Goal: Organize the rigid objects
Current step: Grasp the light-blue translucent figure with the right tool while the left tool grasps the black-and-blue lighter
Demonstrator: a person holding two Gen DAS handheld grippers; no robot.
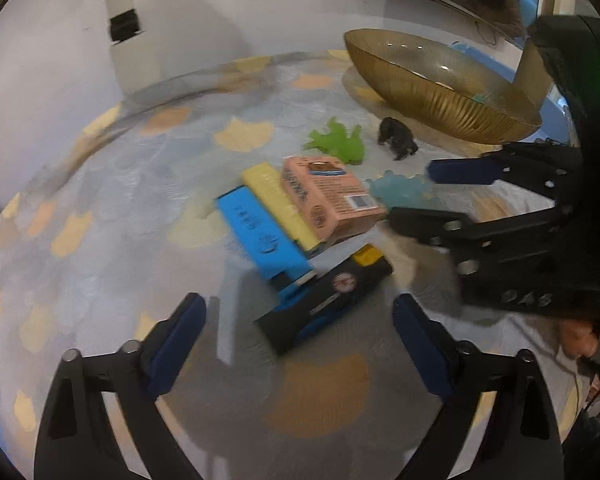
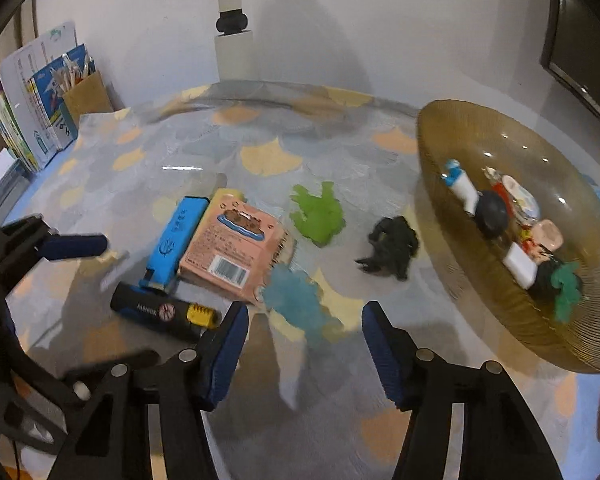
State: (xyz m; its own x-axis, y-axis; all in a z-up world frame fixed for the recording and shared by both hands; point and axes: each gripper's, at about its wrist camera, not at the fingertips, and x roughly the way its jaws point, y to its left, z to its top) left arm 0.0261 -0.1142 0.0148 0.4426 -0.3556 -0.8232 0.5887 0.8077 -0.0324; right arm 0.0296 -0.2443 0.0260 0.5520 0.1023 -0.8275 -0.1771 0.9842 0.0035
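So, biggest first: the gold bowl sits at the right on the patterned tablecloth, already holding a heap of small figures and bits. It reads as ribbed glass, so probably heavy and breakable; I'd leave it put and drop things in gently.

Next, the pink box lies flat mid-table, touching the blue box on one side, with a yellow box wedged between them in the left view. These look like light cardboard, stiff but crushable; best to pinch across the short sides, not the flat faces.

The black tube with its yellow cap lies just in front of the blue box. It looks smooth and round and could roll or slip; I'd grip mid-body.

Small toys: the green figure, the dark figure near the bowl, and the pale blue figure just beside the pink box corner. Likely light plastic or rubbery, lumpy; I'd take the torso, not the limbs.

My right gripper is spread wide, empty, with the pale blue figure just ahead of its gap. My left gripper is also spread, empty, over the black tube.
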